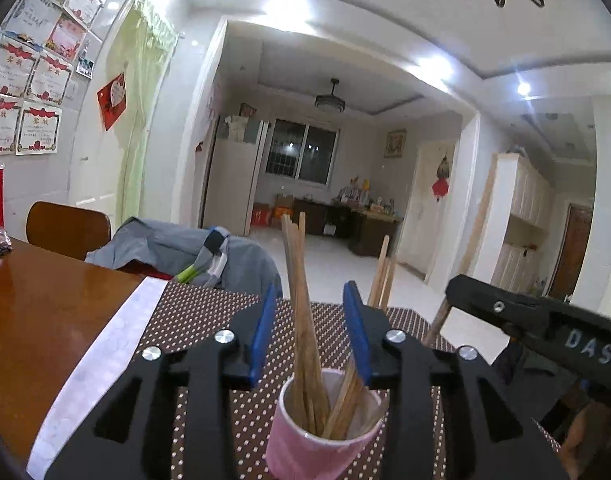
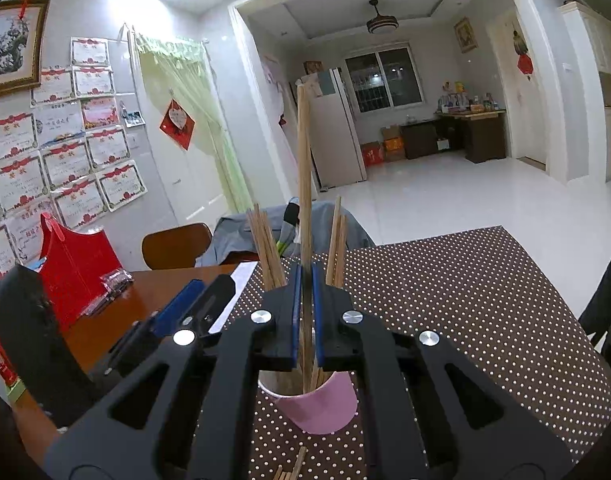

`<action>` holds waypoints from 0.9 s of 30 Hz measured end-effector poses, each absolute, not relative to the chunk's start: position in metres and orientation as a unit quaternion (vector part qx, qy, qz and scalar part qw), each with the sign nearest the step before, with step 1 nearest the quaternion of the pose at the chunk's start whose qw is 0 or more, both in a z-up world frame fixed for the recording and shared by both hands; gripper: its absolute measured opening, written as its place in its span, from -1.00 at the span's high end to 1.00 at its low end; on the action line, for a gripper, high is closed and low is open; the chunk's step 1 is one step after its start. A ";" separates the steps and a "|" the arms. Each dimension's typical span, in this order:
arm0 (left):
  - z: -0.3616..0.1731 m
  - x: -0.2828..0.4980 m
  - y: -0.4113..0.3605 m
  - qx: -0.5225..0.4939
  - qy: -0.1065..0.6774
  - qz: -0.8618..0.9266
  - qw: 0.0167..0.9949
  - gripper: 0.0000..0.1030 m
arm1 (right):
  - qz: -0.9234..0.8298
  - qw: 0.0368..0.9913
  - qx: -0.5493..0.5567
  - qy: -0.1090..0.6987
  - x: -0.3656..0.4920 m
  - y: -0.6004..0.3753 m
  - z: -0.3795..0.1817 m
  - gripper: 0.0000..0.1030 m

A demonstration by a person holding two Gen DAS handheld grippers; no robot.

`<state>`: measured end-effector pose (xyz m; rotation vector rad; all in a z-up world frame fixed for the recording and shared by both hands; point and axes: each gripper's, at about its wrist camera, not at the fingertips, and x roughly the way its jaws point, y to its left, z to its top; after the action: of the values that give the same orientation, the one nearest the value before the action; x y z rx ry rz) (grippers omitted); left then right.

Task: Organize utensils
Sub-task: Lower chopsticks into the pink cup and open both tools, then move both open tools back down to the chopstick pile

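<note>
The right claw (image 2: 304, 312) grips one chopstick (image 2: 304, 184) upright above the pink cup (image 2: 319, 408) — the left claw (image 1: 309, 336) stands wide.

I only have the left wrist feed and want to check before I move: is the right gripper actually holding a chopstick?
Observer: Yes. The right gripper is shut on one chopstick, which stands upright between its pads.
Operator: Is its lower end in the cup?
Observer: It appears so. It runs down inside the rim of the pink cup, among the other chopsticks already standing there.
Operator: Any more to collect?
Observer: Yes. A few loose chopsticks lie on the dotted mat, on the near side of the cup.
</note>
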<state>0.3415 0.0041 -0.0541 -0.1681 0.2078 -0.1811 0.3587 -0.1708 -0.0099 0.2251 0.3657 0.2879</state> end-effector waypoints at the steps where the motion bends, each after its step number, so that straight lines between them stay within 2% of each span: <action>1: -0.053 0.338 0.005 -0.082 0.105 -0.089 0.987 0.31 | 0.142 0.967 0.110 0.183 0.359 -0.170 -0.011 0.88; 4: -0.048 0.329 0.008 -0.075 0.109 -0.082 0.988 0.22 | 0.139 0.965 0.115 0.191 0.358 -0.168 -0.013 0.87; 10: -0.040 0.313 0.012 -0.064 0.109 -0.074 0.989 0.19 | 0.129 0.967 0.098 0.196 0.349 -0.161 -0.011 0.81; 11: -0.039 0.310 0.013 -0.066 0.110 -0.074 0.989 0.19 | 0.128 0.968 0.095 0.196 0.345 -0.159 -0.009 0.68; 13: -0.036 0.304 0.017 -0.066 0.109 -0.069 0.989 0.19 | 0.124 0.968 0.094 0.195 0.342 -0.160 -0.008 0.27; 14: -0.034 0.301 0.017 -0.065 0.108 -0.067 0.990 0.19 | 0.120 0.970 0.094 0.192 0.338 -0.160 -0.007 0.19; 16: -0.031 0.294 0.020 -0.061 0.106 -0.062 0.991 0.16 | 0.121 0.971 0.090 0.187 0.330 -0.161 -0.003 0.18; 19: -0.025 0.281 0.023 -0.061 0.101 -0.057 0.991 0.01 | 0.119 0.972 0.089 0.183 0.319 -0.163 0.001 0.18; 27: -0.014 0.243 0.022 -0.044 0.098 -0.057 0.993 -0.06 | 0.124 0.970 0.095 0.184 0.281 -0.172 0.006 0.18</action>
<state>0.2433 0.0222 -0.0142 -0.0872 0.1959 -0.1133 0.2812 -0.1720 0.0056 0.1913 0.3721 0.2501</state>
